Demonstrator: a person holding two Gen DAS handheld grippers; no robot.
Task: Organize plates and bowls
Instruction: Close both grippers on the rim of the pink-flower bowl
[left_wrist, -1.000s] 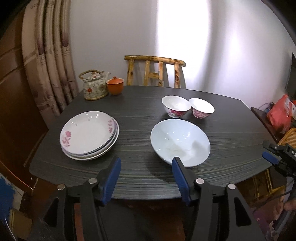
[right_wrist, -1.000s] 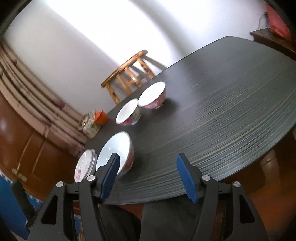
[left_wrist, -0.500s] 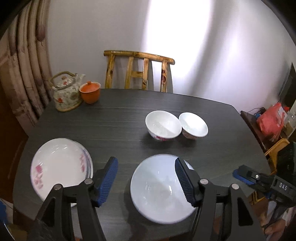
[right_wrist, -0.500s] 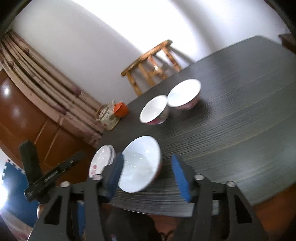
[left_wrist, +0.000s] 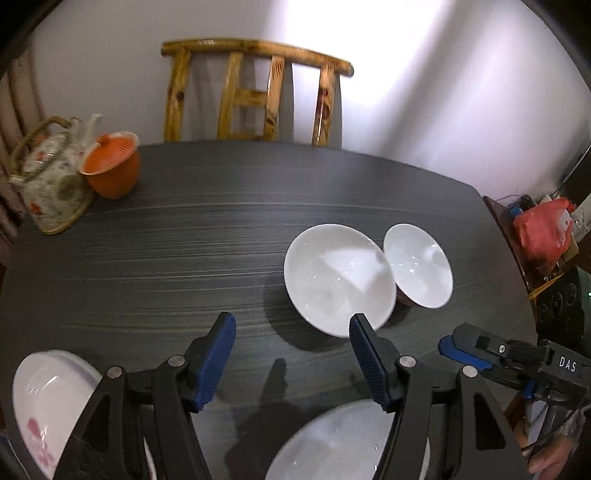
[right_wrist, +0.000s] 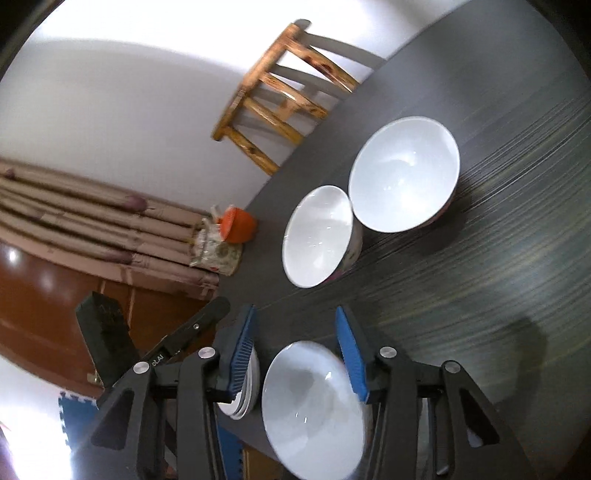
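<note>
Left gripper (left_wrist: 291, 358) gapes empty over table (left_wrist: 184, 258), right gripper (right_wrist: 295, 347) is closing with nothing pinched yet over big bowl (right_wrist: 314, 406) at near edge; a glancing pad could tip it off.

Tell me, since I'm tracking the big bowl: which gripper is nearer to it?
Right. The right gripper has the large white bowl between its closing fingers. The left gripper stands open past the bowl's far rim, nothing between its fingers.
</note>
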